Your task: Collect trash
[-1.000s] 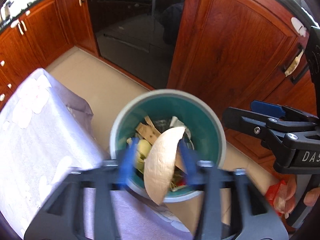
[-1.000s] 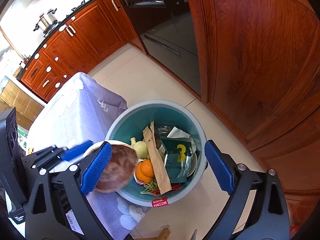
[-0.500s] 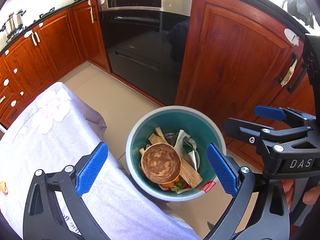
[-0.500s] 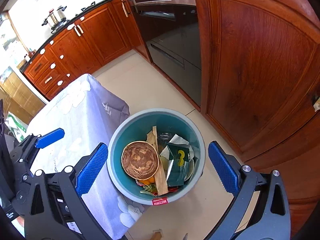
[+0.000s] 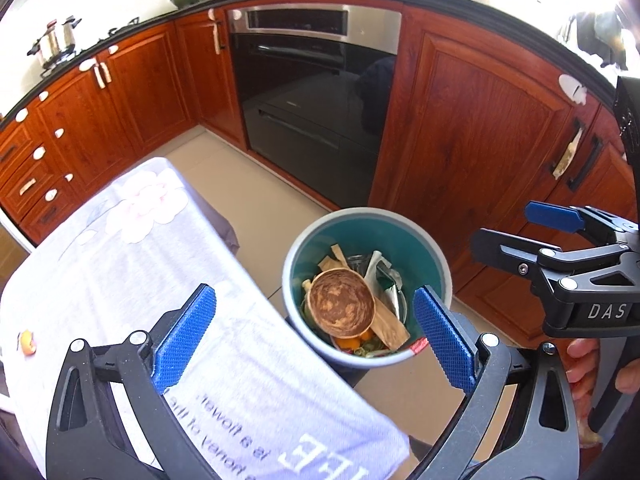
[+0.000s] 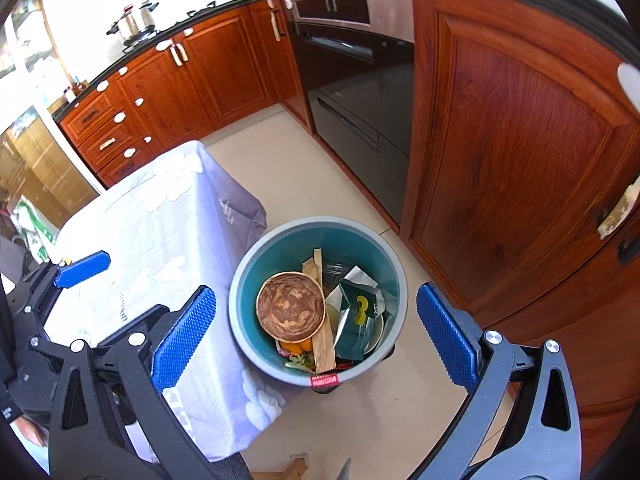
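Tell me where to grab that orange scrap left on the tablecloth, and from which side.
Judging by the left wrist view, the orange scrap is small and lies flat on the tablecloth near its left edge. Come straight down from above with the left hand-held gripper, now open and empty, and pinch across the scrap's narrow width. It looks like peel, so a light squeeze should do; its exact shape is too small to tell.

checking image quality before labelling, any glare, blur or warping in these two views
Left wrist view: blown-out glare top right, counter edge bowed by fisheye, trash bin sharp. Right wrist view: overexposed upper-left wall, oven curved, tablecloth bright but readable, no motion blur.
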Demonstrator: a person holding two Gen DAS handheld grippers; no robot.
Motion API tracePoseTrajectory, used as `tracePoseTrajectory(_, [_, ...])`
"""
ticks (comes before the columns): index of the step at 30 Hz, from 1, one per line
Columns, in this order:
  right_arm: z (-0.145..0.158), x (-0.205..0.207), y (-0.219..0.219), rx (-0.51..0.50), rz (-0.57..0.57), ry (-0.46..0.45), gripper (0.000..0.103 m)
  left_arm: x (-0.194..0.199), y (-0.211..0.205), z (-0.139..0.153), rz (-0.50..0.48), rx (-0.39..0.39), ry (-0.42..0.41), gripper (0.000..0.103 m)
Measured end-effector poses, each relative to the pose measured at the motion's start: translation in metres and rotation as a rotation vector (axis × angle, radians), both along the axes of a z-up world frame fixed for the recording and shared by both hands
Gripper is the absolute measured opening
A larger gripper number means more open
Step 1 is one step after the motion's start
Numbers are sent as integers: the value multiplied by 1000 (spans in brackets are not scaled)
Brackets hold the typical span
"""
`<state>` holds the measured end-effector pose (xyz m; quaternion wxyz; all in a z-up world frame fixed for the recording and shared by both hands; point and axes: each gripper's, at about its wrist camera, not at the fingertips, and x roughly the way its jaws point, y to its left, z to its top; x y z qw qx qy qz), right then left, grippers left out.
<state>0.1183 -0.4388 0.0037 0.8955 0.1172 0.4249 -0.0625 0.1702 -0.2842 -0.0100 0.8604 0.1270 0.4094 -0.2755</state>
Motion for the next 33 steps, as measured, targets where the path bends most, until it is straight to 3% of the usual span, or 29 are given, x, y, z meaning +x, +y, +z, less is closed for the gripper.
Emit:
tracePoseTrajectory(14, [18, -57, 37, -71, 42, -16, 97, -54, 55, 12, 78, 18, -2, 99])
tracePoseTrajectory(33, [-14, -77, 83, -107, 133, 78, 96, -73, 116, -9, 207, 10, 42, 99])
